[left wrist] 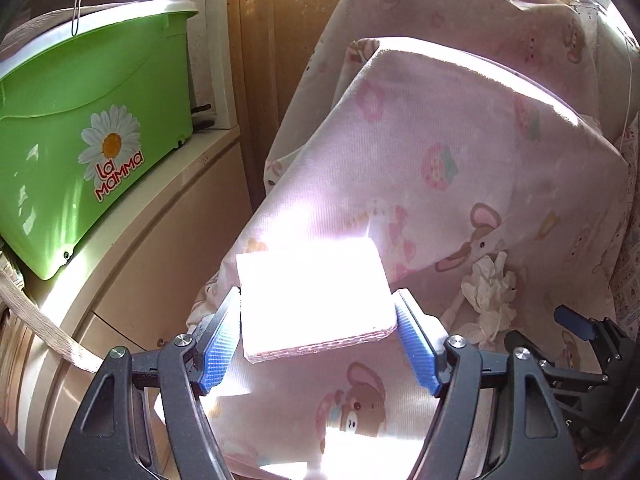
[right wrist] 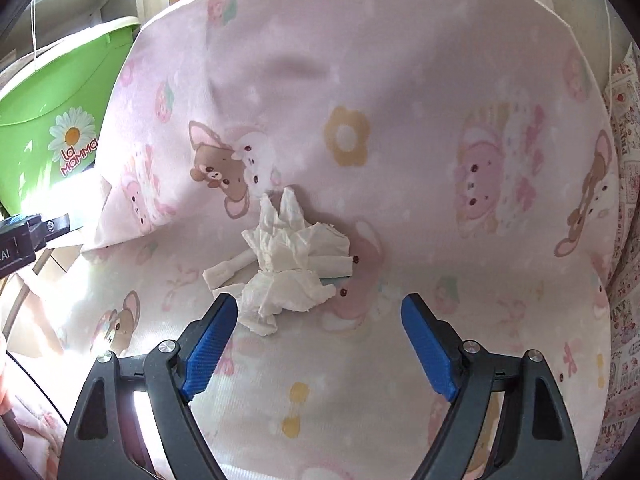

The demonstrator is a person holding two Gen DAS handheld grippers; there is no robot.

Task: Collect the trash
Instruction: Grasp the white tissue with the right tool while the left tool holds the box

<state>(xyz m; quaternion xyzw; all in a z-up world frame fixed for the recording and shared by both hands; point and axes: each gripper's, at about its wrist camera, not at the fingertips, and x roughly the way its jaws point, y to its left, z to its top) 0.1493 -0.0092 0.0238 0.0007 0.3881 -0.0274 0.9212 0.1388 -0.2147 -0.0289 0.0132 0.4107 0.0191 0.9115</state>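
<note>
The green plastic tub (left wrist: 80,120) stands on a pale cabinet top (left wrist: 168,184) at the left of the bed, its white rim uppermost; what lies inside it cannot be seen from either camera. On its side is a printed daisy with the words "La Mamma" in red and white lettering. At the far right edge of the right wrist view a patterned cloth (right wrist: 624,240) carries small print, of which only "BINT" can be made out.

The trash is a crumpled white tissue (right wrist: 292,268), creased into peaks and folds, lying on the pink bedsheet (right wrist: 400,80) printed with bears, rabbits, flowers and strawberries. A small white strip (right wrist: 224,270) pokes out from its left side, touching it. In the left wrist view the same tissue (left wrist: 490,300) lies to the right, at the foot of a propped pillow (left wrist: 440,140) in the same print.

The left tool (left wrist: 320,344) has its blue pads closed against the two sides of a flat, square stack of pink-edged paper napkins (left wrist: 316,300) (washed nearly white by sunlight), holding it above the sheet. The right tool (right wrist: 320,344) stands wide open with nothing gripped; the tissue sits just ahead of it, its lower edge near the left pad (right wrist: 212,344), though contact is unclear.
</note>
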